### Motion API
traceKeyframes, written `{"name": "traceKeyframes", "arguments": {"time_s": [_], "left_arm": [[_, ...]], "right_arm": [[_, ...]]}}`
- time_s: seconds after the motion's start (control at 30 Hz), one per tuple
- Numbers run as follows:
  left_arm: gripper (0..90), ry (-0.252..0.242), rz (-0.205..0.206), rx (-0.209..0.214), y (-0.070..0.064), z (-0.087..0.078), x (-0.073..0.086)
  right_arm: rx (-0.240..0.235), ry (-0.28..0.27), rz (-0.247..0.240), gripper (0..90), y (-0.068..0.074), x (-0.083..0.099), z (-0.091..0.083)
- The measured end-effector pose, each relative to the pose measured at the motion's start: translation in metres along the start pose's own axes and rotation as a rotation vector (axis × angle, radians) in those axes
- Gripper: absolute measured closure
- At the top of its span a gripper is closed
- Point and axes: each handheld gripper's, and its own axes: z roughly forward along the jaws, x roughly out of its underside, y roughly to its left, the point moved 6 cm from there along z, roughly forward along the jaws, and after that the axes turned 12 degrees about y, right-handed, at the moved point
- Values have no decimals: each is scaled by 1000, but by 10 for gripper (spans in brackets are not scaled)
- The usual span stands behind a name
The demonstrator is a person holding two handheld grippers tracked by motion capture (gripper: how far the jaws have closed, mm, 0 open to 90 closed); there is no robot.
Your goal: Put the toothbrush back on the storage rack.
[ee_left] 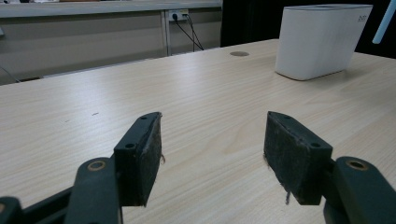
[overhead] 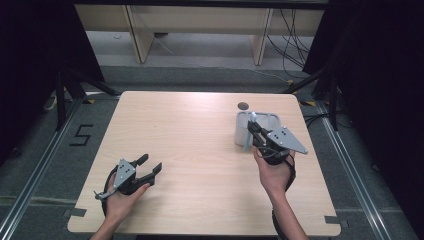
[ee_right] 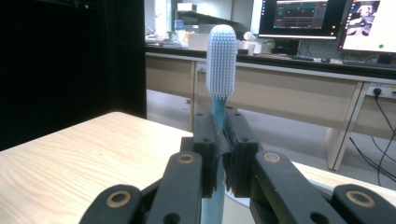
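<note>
Right tool [ee_right: 219, 154] clamps the toothbrush [ee_right: 220, 60] upright beside the white holder [overhead: 260, 127], centre-right of frame; left tool [ee_left: 212, 154] gapes empty. Risk: the thin handle pivots and misses the slot.

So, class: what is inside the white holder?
The holder shows pale compartments at its far side. The right gripper and its blue toothbrush cover the near part, so its contents there are hidden.

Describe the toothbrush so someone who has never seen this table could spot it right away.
Look to the far right part of the wooden table, where a white holder stands near the edge. Just in front of it, the right gripper is shut on the toothbrush. It is a slim light-blue stick held upright with its bristled head on top, the only coloured thing there.
</note>
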Motion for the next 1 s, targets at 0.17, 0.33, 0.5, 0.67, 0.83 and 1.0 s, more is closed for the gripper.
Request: {"name": "traceKeyframes", "arguments": {"time_s": [0.17,0.33,0.5,0.67,0.83,1.0], "left_arm": [[363,-12,2,-2,1,0,1],[361,-35,-1,-1,1,1,0],[361,-43,-4,-9,2,1,-1],[361,-42,-7,-10,2,1,-1],[361,-40,-11,-9,2,0,0],[361,-20,-16,-18,2,-2,1]], "right_arm": [[15,5,11,850,-5,-1,-1],[28,-2,6,850,-12,-5,-2],[53,-5,-12,850,-22,-8,-2],[67,-14,4,850,-29,-13,-4],[72,-20,2,850,-34,-18,-6],[93,-24,1,850,-40,-22,-9]]}}
